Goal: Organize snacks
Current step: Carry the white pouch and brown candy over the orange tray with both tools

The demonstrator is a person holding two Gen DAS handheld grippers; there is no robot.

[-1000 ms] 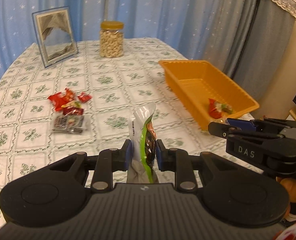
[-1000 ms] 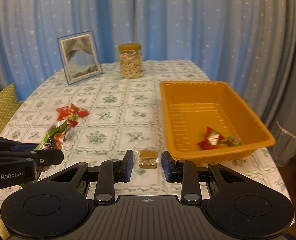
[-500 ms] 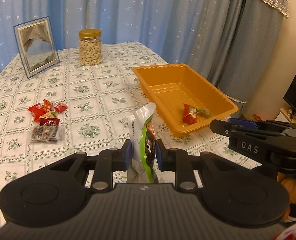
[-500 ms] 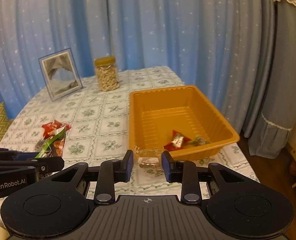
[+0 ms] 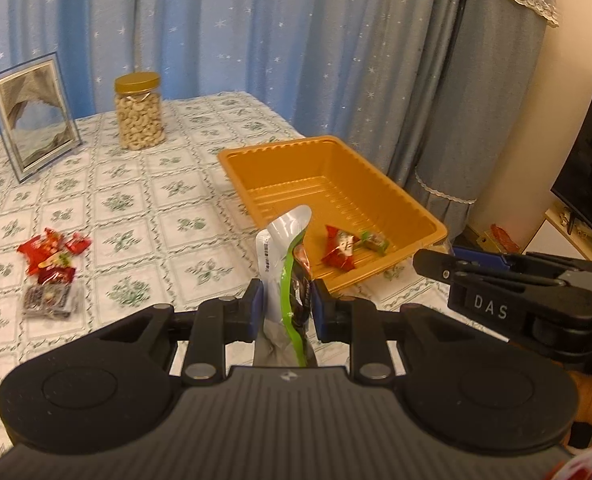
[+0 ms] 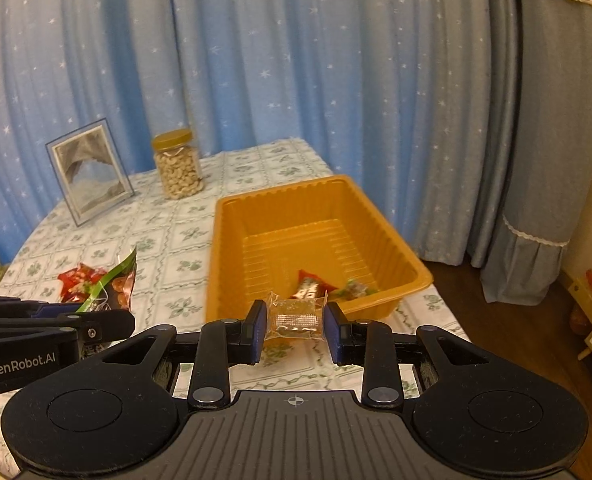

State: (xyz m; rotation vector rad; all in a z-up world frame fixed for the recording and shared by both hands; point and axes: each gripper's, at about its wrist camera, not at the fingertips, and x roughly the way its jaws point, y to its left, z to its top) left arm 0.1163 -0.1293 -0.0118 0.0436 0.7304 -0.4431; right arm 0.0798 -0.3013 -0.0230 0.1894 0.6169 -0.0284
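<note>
Claws [image 5: 286, 306] grip snacks; nut jar [image 5: 139, 112], frame [image 5: 34, 114] behind.

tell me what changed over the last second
Both grippers lifted and swung toward the orange tray: the left gripper carries its green-and-silver pouch, the right gripper its clear-wrapped biscuit, now off the table. Unchanged: both grips, two candies in the tray, the cashew jar, the loose snack pile.

"DAS" printed in pale letters on the black side of the right gripper [image 5: 436, 260], beside the orange tray [image 5: 376, 268], "GenRobot.AI" printed in white on the black side of the left gripper [image 6: 108, 320], fine print on the held snack pouch [image 5: 284, 264] not legible
</note>
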